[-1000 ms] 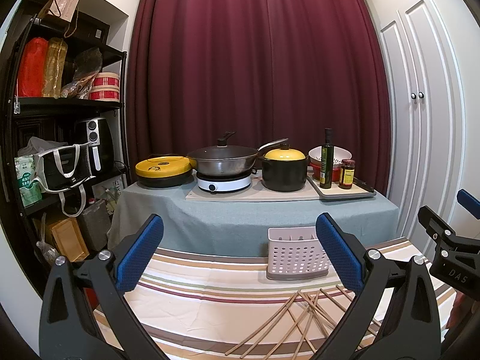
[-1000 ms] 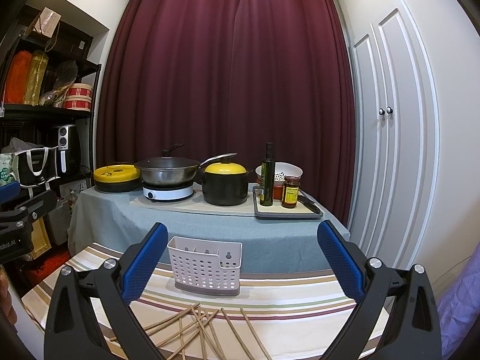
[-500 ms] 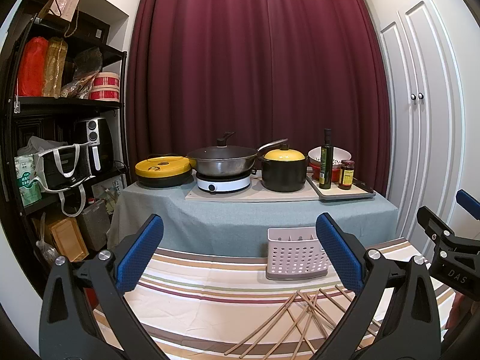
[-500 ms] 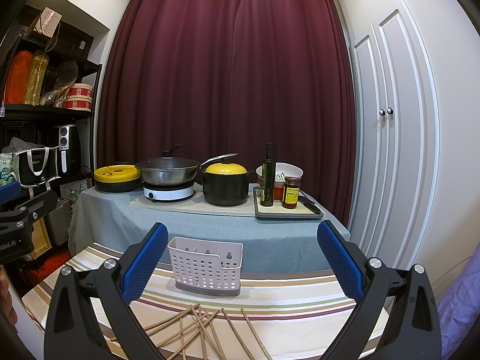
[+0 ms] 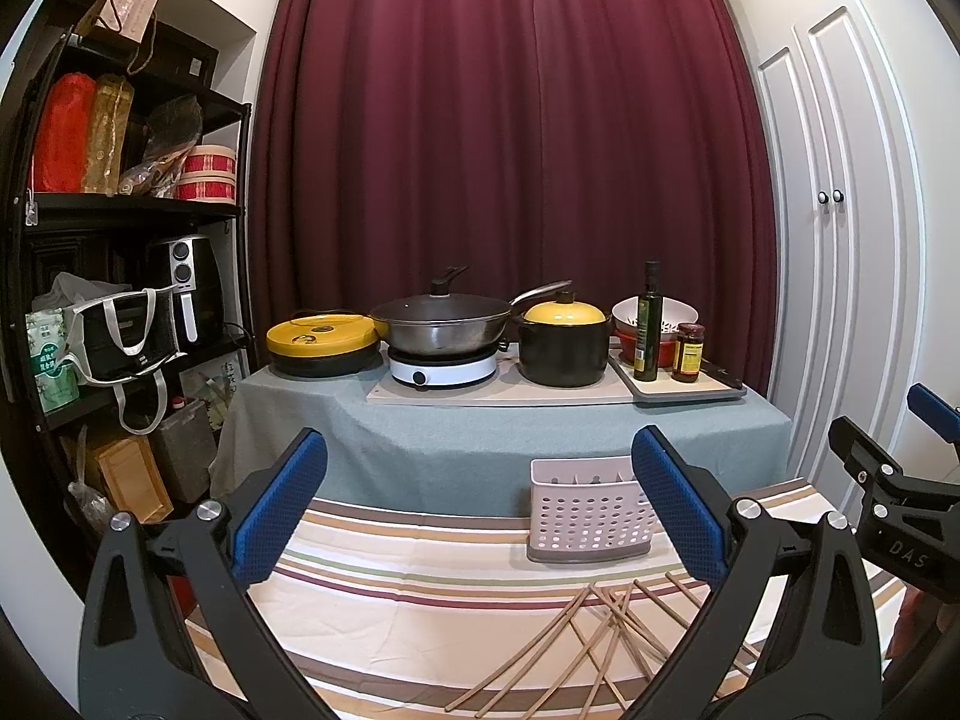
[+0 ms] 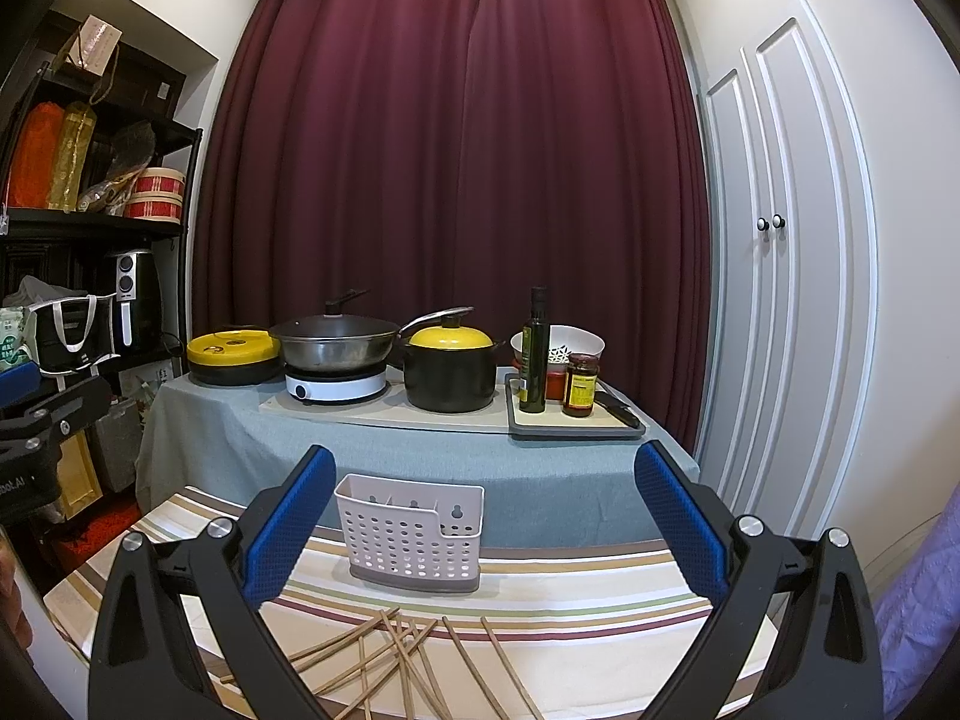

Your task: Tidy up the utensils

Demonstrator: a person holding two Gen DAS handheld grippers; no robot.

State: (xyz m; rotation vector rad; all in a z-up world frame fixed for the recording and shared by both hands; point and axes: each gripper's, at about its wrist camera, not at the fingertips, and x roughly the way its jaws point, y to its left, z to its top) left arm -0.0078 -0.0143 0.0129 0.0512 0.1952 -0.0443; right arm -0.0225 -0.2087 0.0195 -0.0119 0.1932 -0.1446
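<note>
Nothing has shifted over the last second; I hold my left gripper and right gripper spread wide and empty above the scattered chopsticks, just before the white caddy; sorting hasn't begun.

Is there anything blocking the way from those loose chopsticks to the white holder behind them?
Nothing visible. Only bare striped tablecloth lies between the scattered chopsticks and the perforated utensil holder, whose top is open.
</note>
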